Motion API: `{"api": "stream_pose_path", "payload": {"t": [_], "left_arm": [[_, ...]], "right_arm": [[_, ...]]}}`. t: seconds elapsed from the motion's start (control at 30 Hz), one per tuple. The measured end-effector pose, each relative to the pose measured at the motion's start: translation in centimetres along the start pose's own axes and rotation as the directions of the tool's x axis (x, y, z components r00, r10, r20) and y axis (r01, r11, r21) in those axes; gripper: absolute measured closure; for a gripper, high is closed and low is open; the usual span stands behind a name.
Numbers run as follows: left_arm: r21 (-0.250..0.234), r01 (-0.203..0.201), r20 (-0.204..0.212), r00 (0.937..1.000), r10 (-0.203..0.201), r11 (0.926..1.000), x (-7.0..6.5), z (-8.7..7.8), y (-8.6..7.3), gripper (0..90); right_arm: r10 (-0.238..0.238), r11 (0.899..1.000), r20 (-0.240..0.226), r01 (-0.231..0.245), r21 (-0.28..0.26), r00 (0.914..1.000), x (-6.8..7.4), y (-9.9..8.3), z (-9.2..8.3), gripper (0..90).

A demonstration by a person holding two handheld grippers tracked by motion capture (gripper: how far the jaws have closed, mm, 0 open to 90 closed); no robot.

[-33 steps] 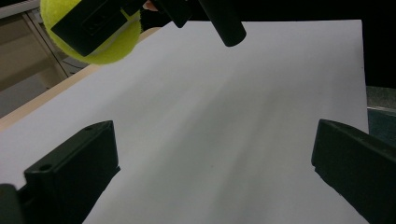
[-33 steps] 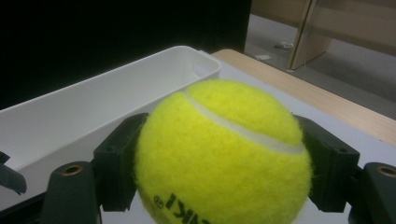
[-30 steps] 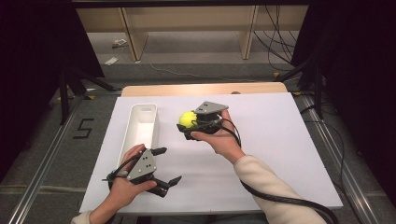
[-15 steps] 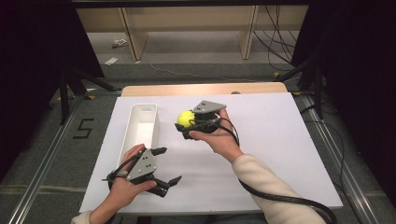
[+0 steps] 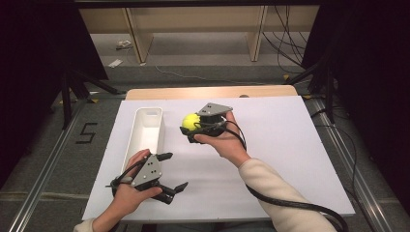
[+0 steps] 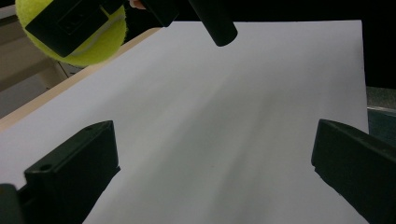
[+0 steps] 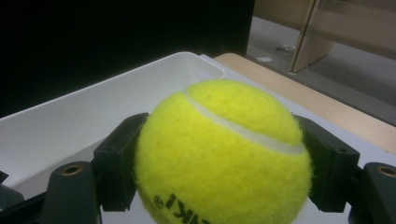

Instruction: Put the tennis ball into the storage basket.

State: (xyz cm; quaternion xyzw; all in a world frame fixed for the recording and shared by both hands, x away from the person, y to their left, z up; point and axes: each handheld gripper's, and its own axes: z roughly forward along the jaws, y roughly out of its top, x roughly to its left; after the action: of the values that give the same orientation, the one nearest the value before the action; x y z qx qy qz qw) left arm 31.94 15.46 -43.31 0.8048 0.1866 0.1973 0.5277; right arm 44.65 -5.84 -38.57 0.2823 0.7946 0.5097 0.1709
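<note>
Your right gripper (image 5: 192, 126) pinched a yellow tennis ball (image 5: 190, 121) between its 2 black jaws, 1 pad pressed on each side, and held it above the white sheet (image 5: 270, 154) that covered the table, just to the right of the long white tray (image 5: 145, 133). A ball has no long axis, so its facing could be read from its markings alone: in the right gripper view the white seam (image 7: 243, 130) curved across the top of the ball from upper left down to the right, and black printed letters (image 7: 180, 207) sat low on the face nearest the camera, cut off by the bottom edge and too partial to read. In that same view the tray's rim rose directly behind the ball. The tray's long axis ran away from you, its near end beside your left hand (image 5: 130, 191). Your left gripper (image 5: 174, 171) rested low at the near edge of the sheet, well apart from the ball, with its 2 jaws spread wide and bare sheet between them. In the left gripper view the ball showed in the upper left corner, part covered by a black jaw pad and cut by the frame. The underside of the ball was hidden in all 3 views.
</note>
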Motion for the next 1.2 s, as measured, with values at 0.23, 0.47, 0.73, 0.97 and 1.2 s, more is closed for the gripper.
{"api": "stream_pose_path", "payload": {"t": [0.23,0.47,0.73,0.97,1.2], "left_arm": [[0.001,-0.001,0.000,1.0000,0.001,1.0000,0.0,0.0,0.0,0.1],[0.001,-0.001,0.001,1.0000,0.001,1.0000,0.0,0.0,0.0,0.1],[0.000,-0.001,0.001,1.0000,0.001,1.0000,0.0,0.0,0.0,0.1],[-0.001,0.000,0.000,1.0000,0.000,1.0000,0.0,0.0,0.0,0.1],[-0.001,0.000,0.001,1.0000,0.000,1.0000,0.0,0.0,0.0,0.1]], "right_arm": [[0.003,1.000,-0.005,-0.003,-0.001,1.0000,0.2,0.1,0.2,26.1],[-0.005,1.000,-0.008,0.005,0.001,1.0000,0.4,0.3,0.5,26.1],[-0.008,1.000,-0.014,0.008,0.003,0.9999,0.6,0.5,0.7,26.1],[-0.014,1.000,-0.017,0.014,0.003,0.9997,0.9,0.7,1.0,26.1],[-0.018,1.000,-0.022,0.018,0.007,0.9996,1.1,0.7,1.3,26.1]]}}
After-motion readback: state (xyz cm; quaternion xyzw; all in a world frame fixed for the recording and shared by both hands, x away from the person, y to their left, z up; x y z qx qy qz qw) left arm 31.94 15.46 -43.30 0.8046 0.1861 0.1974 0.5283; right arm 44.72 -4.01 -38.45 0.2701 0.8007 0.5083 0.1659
